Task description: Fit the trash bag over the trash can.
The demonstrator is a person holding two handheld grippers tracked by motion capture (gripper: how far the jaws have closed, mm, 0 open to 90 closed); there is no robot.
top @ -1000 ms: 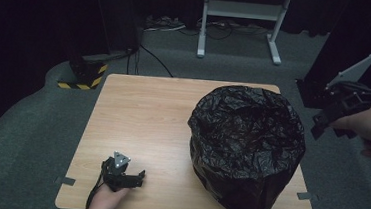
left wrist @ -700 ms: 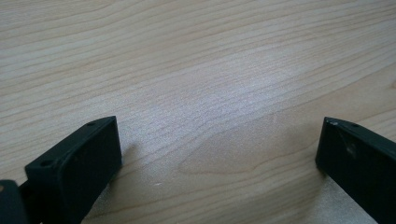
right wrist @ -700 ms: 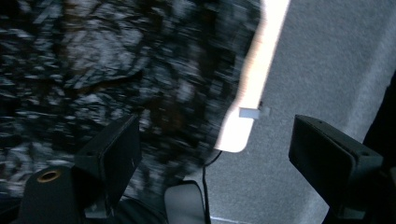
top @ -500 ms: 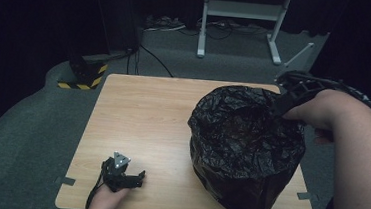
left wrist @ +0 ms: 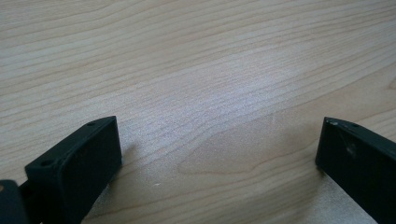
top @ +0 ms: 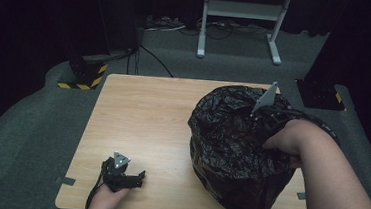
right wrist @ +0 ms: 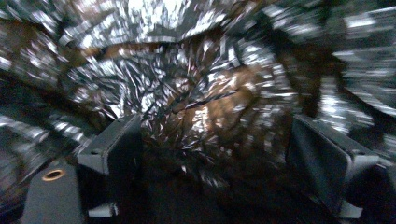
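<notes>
High view: my right gripper (top: 261, 121) dips into the black bin bag (top: 230, 148) that lines a bin on the right half of the wooden table (top: 147, 116), jaws spread wide on nothing. Near the front left corner, my left gripper (top: 135, 177) rests on bare wood, jaws likewise apart.

crinkled black bag (top: 235, 153), upright, table's right
</notes>
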